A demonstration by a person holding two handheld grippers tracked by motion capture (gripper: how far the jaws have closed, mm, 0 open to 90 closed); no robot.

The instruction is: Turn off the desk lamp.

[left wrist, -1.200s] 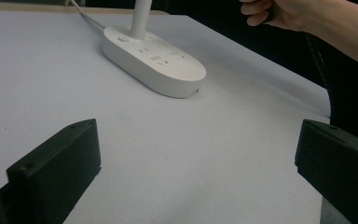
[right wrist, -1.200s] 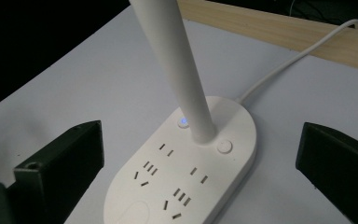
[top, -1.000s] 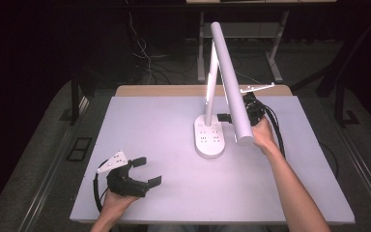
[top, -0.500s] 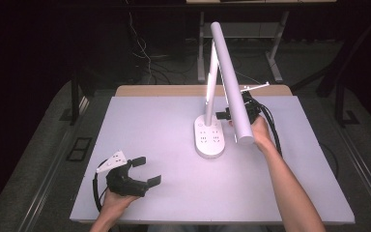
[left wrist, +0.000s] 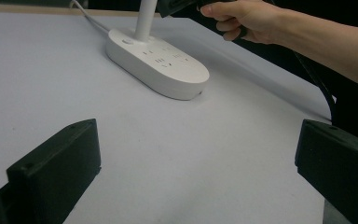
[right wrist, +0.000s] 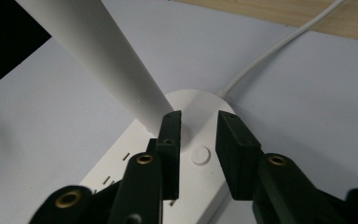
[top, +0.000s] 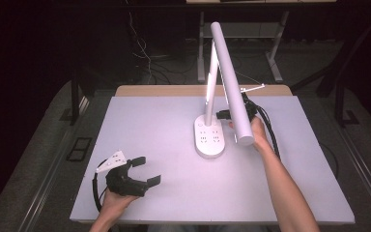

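Fingers of right gripper [right wrist: 198, 135] narrowly apart over lamp base [right wrist: 200, 154], empty

Your right gripper [top: 226, 115] has crept a little leftward toward the desk lamp's [top: 224, 72] upright stem over the last second; its narrowly parted jaws now hang just above the round button [right wrist: 200, 155] on the lamp base [top: 209, 140].
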